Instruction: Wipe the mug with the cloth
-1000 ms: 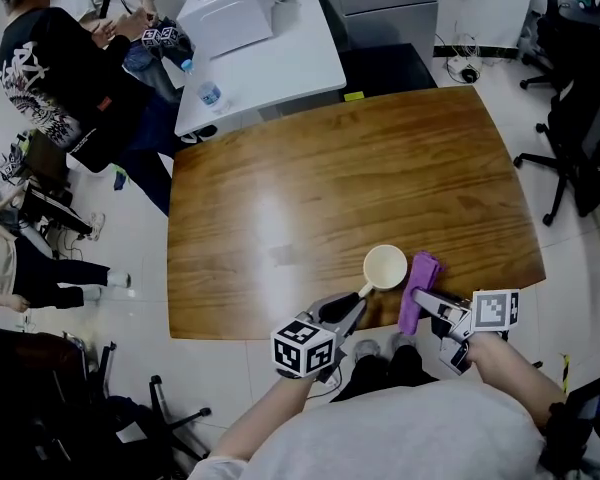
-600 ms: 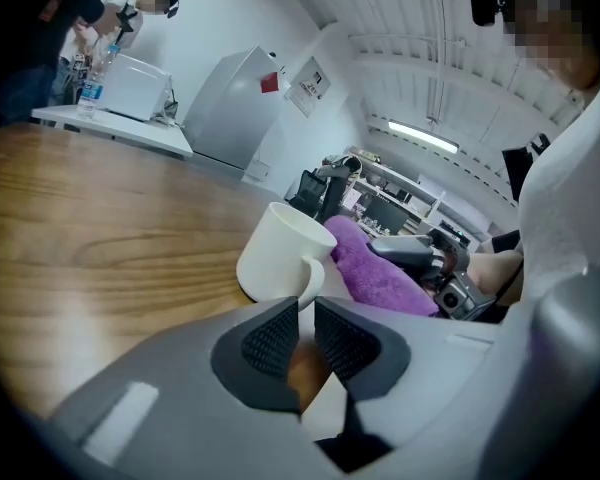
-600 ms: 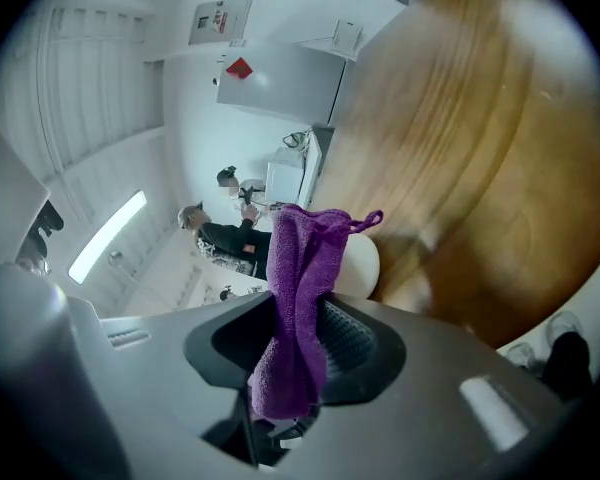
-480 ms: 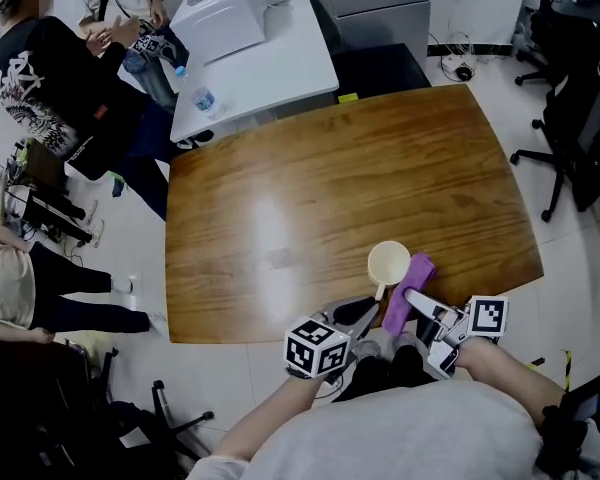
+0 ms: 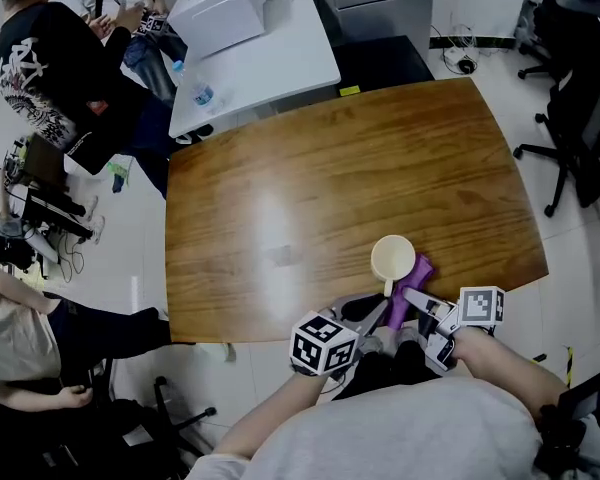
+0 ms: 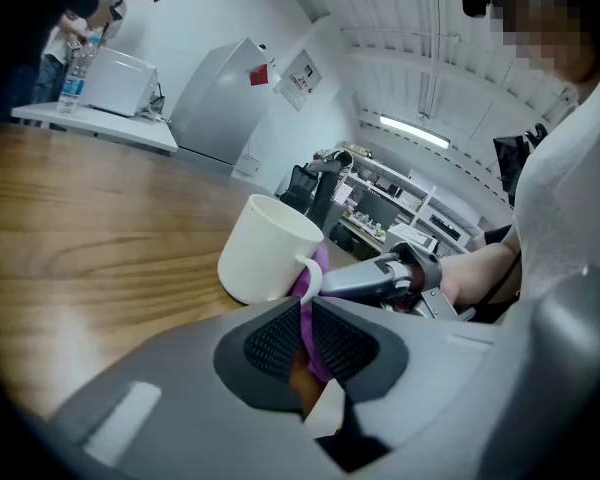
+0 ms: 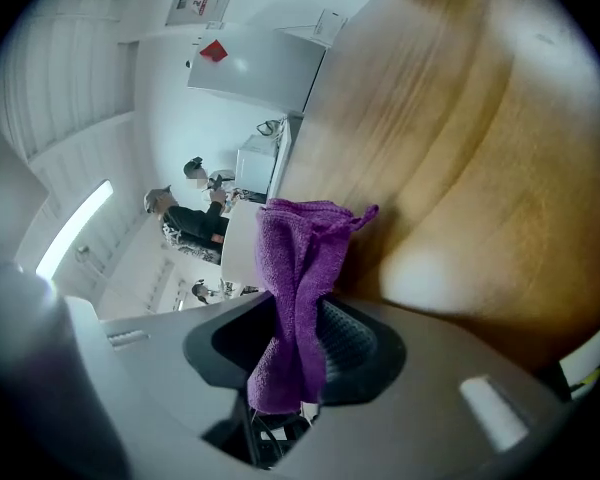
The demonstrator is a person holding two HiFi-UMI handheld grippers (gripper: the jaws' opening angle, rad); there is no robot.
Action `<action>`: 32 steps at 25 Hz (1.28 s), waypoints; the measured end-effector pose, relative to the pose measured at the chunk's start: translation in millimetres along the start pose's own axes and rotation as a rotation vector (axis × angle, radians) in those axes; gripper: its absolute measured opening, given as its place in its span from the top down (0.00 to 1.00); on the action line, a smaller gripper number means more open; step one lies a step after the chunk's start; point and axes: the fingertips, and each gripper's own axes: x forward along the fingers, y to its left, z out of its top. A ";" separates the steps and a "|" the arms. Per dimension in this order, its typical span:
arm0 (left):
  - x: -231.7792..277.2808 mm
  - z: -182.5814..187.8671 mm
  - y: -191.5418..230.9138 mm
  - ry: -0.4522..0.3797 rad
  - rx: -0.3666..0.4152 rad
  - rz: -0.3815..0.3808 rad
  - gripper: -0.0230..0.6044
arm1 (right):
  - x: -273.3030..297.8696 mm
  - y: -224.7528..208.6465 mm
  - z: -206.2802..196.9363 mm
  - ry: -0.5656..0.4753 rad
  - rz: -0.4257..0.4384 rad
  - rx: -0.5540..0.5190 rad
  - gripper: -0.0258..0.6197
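Left tongs [image 6: 305,303]: nearest on the person's left. The jaws have just been closing and now stand nearly together, their tips pinched on the mug's handle [image 6: 308,273].
Right tongs [image 7: 295,308]: beside the left pair, over the counter's near edge. The jaws are clamped on a bunched fold of the cloth [image 7: 295,258], and a tail of it hangs down behind the pads.
Cloth: purple terry. In the head view it runs from the right tongs up toward the mug and its far end lies just beside the mug's right side. Whether it touches the mug I cannot tell.
Mug [image 5: 393,258]: white and upright with its mouth open upward. It stands on the counter close to the near edge, right of the middle, and its handle points back toward the tongs.
Counter [image 5: 330,178]: brown wood grain with rounded corners. It has a pale glare patch left of centre.
White counter [image 5: 275,63]: beyond the far left corner of the wooden one. It carries a clear bottle [image 5: 206,96] and a white box-shaped unit.
Bystander [image 5: 50,68]: in a black printed top, standing left of the white counter.
Chairs [image 5: 570,138]: dark office chairs on the pale floor off the counter's right side.
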 end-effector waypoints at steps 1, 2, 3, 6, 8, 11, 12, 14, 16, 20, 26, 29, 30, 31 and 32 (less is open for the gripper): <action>-0.1 -0.2 0.6 0.000 -0.001 -0.002 0.91 | 0.9 -0.1 -0.6 0.005 -0.007 -0.002 0.75; -0.3 -0.6 1.0 0.000 -0.001 -0.003 0.91 | 1.6 -0.5 -1.3 0.010 -0.015 -0.005 0.75; -0.3 -0.9 1.3 0.000 -0.001 -0.004 0.91 | 1.9 -1.3 -1.9 0.014 -0.023 -0.009 0.75; 0.9 -1.6 1.5 0.000 0.000 -0.009 0.91 | 1.6 -3.4 -1.6 0.019 -0.045 -0.027 0.75; 1.1 -0.8 1.1 0.000 0.001 -0.012 0.91 | -0.1 -0.9 -0.8 0.015 -0.047 -0.037 0.75; -3.3 2.2 2.7 -0.010 0.004 -0.013 0.91 | -6.1 10.8 1.7 0.003 -0.044 -0.109 0.75; -6.7 3.8 3.3 -0.020 -0.004 -0.017 0.89 | -9.5 16.4 3.0 -0.001 -0.045 -0.158 0.75; -17.9 9.4 1.0 -0.051 -0.017 -0.032 0.86 | -19.8 29.3 5.0 -0.013 -0.052 -0.266 0.75; -34.5 19.2 -5.0 -0.096 -0.011 -0.055 0.86 | -30.9 47.4 2.8 -0.021 -0.034 -0.361 0.75; -75.1 36.0 -24.1 -0.172 0.010 -0.133 0.86 | -45.5 102.8 -20.8 0.032 0.067 -0.566 0.75; -126.8 40.4 -73.2 -0.224 0.084 -0.188 0.88 | -70.5 160.0 -72.0 0.158 0.176 -0.845 0.75; -142.4 31.7 -102.3 -0.264 0.092 -0.178 0.89 | -86.5 163.3 -94.3 0.182 0.195 -0.893 0.75; -144.2 27.0 -111.6 -0.271 0.095 -0.170 0.89 | -93.0 163.7 -100.5 0.182 0.206 -0.897 0.75; -144.2 21.4 -121.7 -0.276 0.099 -0.161 0.89 | -101.0 163.6 -106.9 0.181 0.217 -0.902 0.75; -143.2 15.0 -133.2 -0.279 0.105 -0.153 0.90 | -110.8 162.9 -113.6 0.179 0.228 -0.910 0.75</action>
